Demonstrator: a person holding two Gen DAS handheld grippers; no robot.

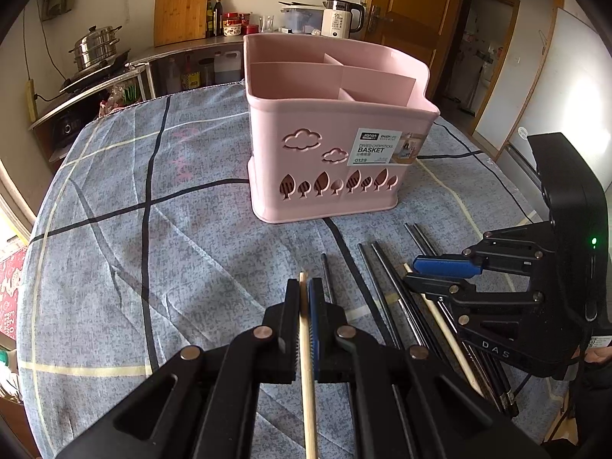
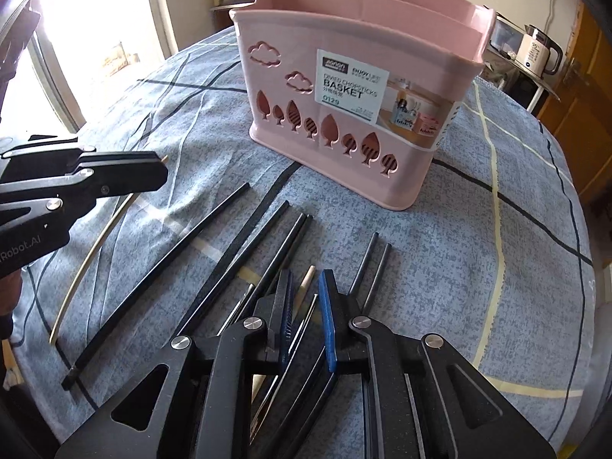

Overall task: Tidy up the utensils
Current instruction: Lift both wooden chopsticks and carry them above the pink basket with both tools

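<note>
Nearby — pink basket (image 1: pixel 325 145) beyond | black chopsticks (image 2: pixel 160 279) strewn beside left gripper (image 1: pixel 304 306)

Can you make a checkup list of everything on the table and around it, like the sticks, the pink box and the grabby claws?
Surface: round table with a blue-grey checked cloth, wrinkled.
Job's things: pink basket upright, its visible compartments empty; black chopsticks lying loose in front of it; one pale chopstick in the left gripper; another pale one among the black ones.
Clutter: nothing seen on the table.
Grippers: left gripper shut on the pale chopstick; right gripper open, low over the pile around the other pale one.
Cables: a dark cable on the cloth beside the basket.
Surroundings: counter with steamer pot, cutting board, kettle; wooden door.
</note>
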